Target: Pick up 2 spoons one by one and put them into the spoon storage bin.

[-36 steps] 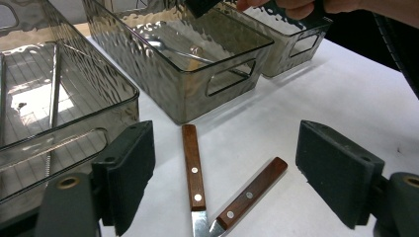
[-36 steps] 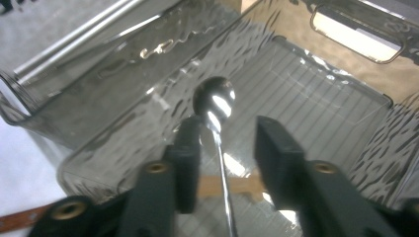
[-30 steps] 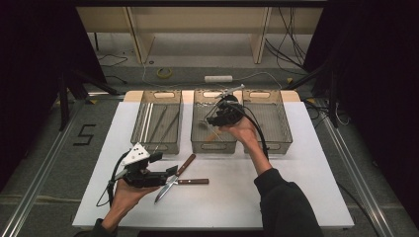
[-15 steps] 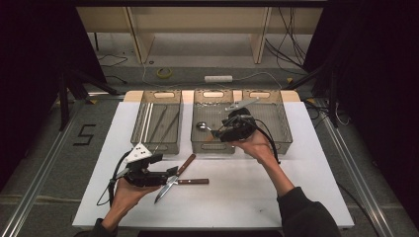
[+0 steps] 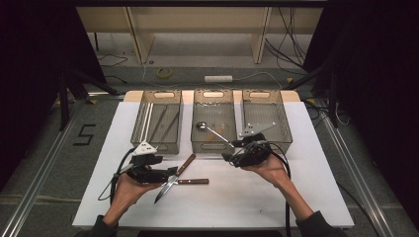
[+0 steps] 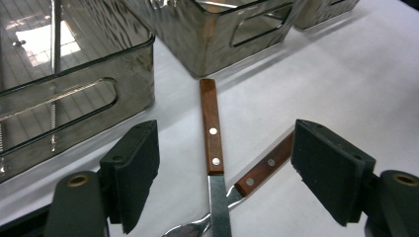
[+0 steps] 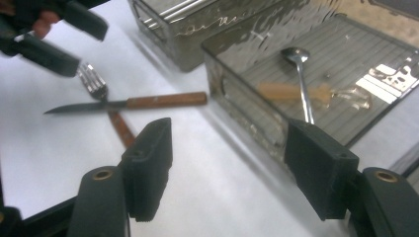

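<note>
Both tongs spread over the cutlery.
Left tongs (image 6: 225, 173) straddle the crossed knife (image 6: 212, 143) and fork (image 6: 257, 173); right tongs (image 7: 230, 163) hover near the middle tray (image 5: 213, 143).

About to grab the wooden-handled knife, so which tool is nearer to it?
Left. The left tool sits open right at the knife, where it crosses the fork. The right tool is open farther off, by the middle tray.
</note>
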Demonstrator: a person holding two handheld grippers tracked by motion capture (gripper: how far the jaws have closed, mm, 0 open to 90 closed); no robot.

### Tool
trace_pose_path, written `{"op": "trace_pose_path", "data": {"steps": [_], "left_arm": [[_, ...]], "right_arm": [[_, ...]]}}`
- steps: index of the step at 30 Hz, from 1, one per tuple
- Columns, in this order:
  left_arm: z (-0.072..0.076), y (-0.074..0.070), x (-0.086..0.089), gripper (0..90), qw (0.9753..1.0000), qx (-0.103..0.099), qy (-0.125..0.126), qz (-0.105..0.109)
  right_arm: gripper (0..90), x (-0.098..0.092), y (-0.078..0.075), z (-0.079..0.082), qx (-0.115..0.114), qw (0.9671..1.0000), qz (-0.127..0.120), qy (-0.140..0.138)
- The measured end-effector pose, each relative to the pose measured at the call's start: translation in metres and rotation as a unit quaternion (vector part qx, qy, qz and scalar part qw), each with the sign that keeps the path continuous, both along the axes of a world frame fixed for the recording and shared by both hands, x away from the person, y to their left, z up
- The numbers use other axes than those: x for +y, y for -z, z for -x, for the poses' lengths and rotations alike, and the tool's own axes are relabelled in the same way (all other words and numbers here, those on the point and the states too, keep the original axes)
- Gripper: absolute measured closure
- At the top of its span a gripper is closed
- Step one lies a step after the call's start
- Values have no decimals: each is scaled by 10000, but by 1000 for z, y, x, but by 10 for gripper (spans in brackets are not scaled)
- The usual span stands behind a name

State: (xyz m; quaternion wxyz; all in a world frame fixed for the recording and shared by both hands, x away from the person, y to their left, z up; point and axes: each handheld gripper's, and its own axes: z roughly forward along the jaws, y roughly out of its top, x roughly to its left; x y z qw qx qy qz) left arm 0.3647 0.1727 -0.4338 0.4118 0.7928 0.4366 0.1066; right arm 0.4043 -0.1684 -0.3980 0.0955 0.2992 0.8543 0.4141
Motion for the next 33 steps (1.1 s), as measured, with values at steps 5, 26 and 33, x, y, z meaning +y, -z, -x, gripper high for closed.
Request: {"op": "trace_pose_path", "data": {"steps": [5,26,33], "left_arm": [[-5,2,-4,288,9997,146,15,-216],[-29,14,-25,381,9928,622,299,-977],[-36,18,-29,448,9905,736,442,-1076]], "right_arm": [[362,-12,9,16,9,9999,-162,4],[362,-31,28,50,110,9998,-145,78],[361,-36,29,59,110,9997,-200,99]]}}
